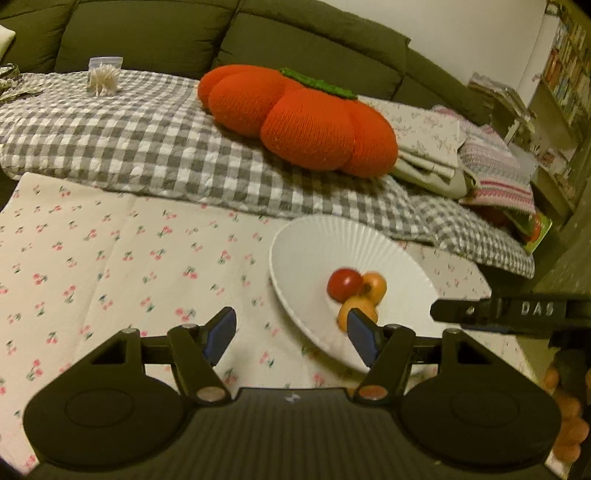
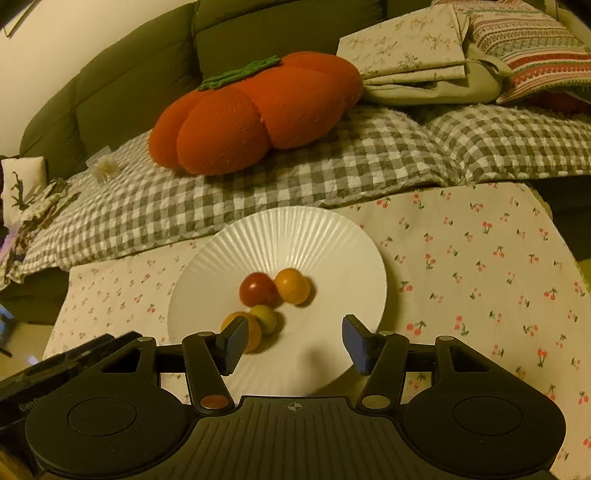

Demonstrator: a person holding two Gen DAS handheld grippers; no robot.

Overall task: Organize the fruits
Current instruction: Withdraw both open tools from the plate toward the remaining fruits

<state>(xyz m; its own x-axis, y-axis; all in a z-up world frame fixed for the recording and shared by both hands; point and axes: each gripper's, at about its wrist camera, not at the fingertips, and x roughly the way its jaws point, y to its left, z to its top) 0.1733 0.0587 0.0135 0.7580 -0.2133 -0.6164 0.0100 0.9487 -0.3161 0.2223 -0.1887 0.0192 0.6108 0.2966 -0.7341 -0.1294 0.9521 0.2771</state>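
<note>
A white ribbed plate (image 2: pixel 295 229) sits on the cherry-print cloth and holds several small round fruits: a red one (image 2: pixel 257 289), an orange one (image 2: pixel 292 285), a yellow-green one (image 2: pixel 264 317) and another orange one (image 2: pixel 251 334) partly behind my left finger. My right gripper (image 2: pixel 293 341) is open and empty, low over the plate's near side. In the left wrist view the plate (image 1: pixel 310 240) lies to the right, with the red fruit (image 1: pixel 344 284) and two orange fruits (image 1: pixel 375 286). My left gripper (image 1: pixel 291 334) is open and empty at the plate's left rim.
A big orange knitted pumpkin cushion (image 2: pixel 255 110) lies on a grey checked blanket (image 2: pixel 332 173) behind the plate. Folded cloths (image 2: pixel 417 48) are stacked at the back right. A green sofa (image 1: pixel 184 33) stands behind. The right gripper's body (image 1: pixel 517 312) shows at the right.
</note>
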